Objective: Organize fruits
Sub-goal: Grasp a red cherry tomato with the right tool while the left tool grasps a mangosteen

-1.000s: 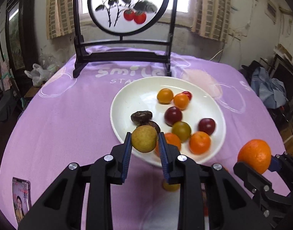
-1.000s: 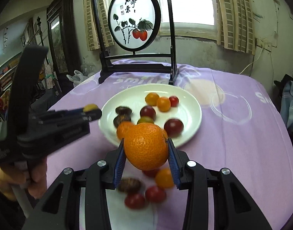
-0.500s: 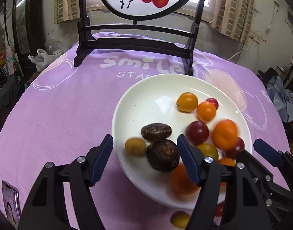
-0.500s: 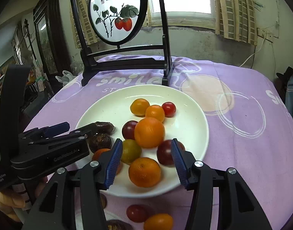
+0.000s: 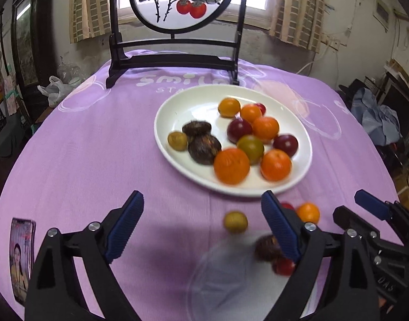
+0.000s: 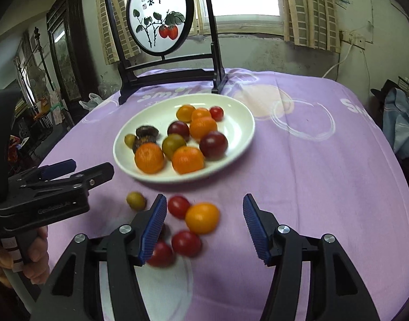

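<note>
A white plate [image 5: 177,101] [image 6: 239,123] on the purple cloth holds several fruits: oranges, dark plums, small tomatoes, brown chestnut-like ones and a small yellow-green fruit [image 5: 177,141]. Loose fruits lie on the cloth nearer me: a yellow-green one [image 5: 235,222] [image 6: 136,200], an orange one [image 5: 308,213] [image 6: 202,218], red tomatoes [image 6: 185,243] and a brown one [image 5: 266,247]. My left gripper [image 5: 201,230] is open and empty, in front of the plate. My right gripper [image 6: 204,226] is open and empty above the loose fruits.
A black wooden stand with a round painted screen [image 5: 183,2] [image 6: 159,16] stands behind the plate. A phone [image 5: 22,256] lies at the cloth's front left edge. A white circle printed on the cloth [image 5: 231,281] lies under the grippers.
Both grippers opened and pulled back from the plate. The yellow-green fruit from the left gripper and the orange from the right gripper now lie on the plate.
</note>
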